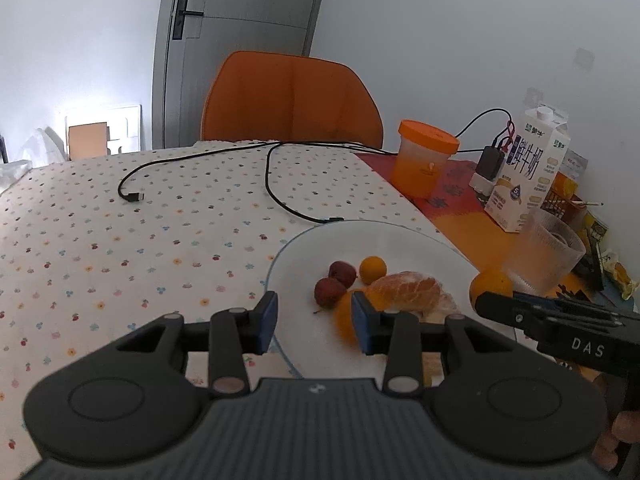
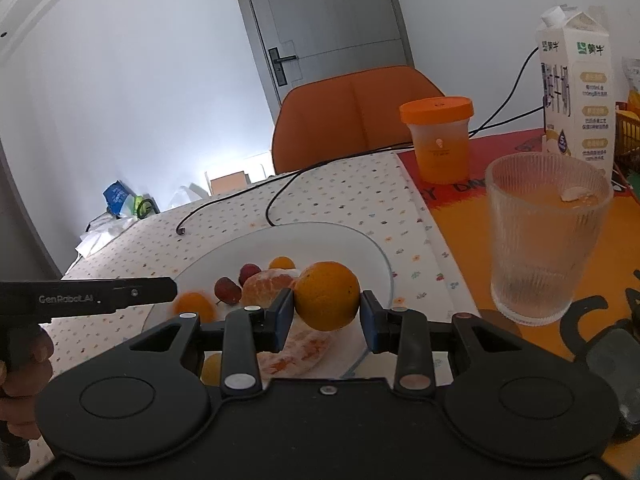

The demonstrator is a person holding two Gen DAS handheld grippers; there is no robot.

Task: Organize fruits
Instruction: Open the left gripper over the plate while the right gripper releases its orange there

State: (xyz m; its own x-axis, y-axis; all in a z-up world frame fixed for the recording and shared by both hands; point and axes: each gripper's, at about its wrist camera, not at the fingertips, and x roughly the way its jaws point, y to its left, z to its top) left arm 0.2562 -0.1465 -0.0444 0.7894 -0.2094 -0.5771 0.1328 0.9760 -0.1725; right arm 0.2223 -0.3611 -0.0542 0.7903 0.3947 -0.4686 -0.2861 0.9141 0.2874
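Resting between the blue pads of the right gripper (image 2: 326, 314) is a round orange (image 2: 327, 295), pinched from both sides and held just above the near rim of the white plate (image 2: 360, 248). On that plate lie a peeled orange (image 2: 269, 287) with its segments showing, two dark red fruits (image 2: 227, 290) side by side, and a small kumquat (image 2: 281, 263) behind them. A second small orange fruit (image 2: 195, 305) sits at the plate's left side, close to the tip of the left gripper; it is blurred, and I cannot tell whether anything touches it.

The left gripper (image 1: 314, 322) hovers over the near left part of the plate with its pads apart and nothing between them; the small orange fruit lies just beyond its right pad.

To the right of the plate stands a ribbed clear glass (image 2: 548, 240), upright, with a small pale scrap near its far rim. Behind it is a frosted cup with an orange lid (image 2: 438, 140), its lower part orange, and a tall milk carton (image 2: 576, 88). These three stand on an orange and red mat (image 2: 472, 236), while the plate sits on the surface (image 1: 100, 248) under a spotted cloth.

A black cable (image 1: 276, 184) loops across the cloth beyond the plate. An orange chair (image 1: 292, 100) stands at the far edge, with a grey door (image 1: 244, 20) behind it.
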